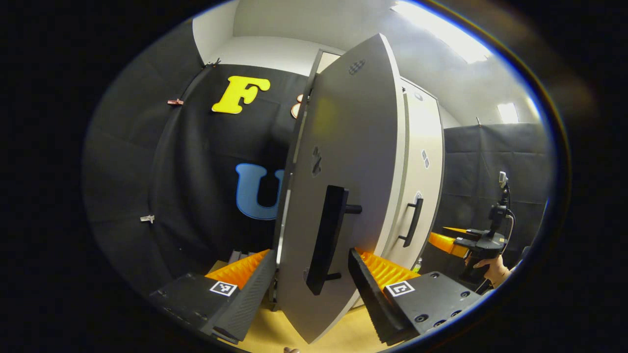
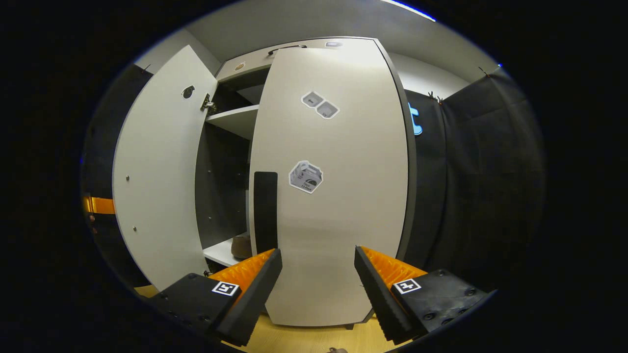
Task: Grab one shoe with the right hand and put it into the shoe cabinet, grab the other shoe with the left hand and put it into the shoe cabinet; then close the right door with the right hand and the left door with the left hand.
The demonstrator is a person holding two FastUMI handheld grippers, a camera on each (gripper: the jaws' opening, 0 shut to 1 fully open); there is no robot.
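Shoe cabinet (image 2: 338, 54): right door (image 2: 333, 196) closed, left door (image 1: 343, 162) swung partly open. One shoe (image 2: 241, 246) on a lower shelf (image 2: 221, 252) inside, seen through the gap in the right gripper view. Left gripper (image 1: 311, 279): fingers spread, straddling the left door's edge beside its handle (image 1: 326, 240), gripping nothing. Right gripper (image 2: 318, 284): fingers spread, empty, facing the right door.

Each gripper (image 1: 311, 284) carries black angular finger mounts with screws and a square black-and-white marker (image 1: 223, 288); at four o'clock a hand (image 1: 493, 268) grips the right gripper (image 1: 471, 242), cable attached.
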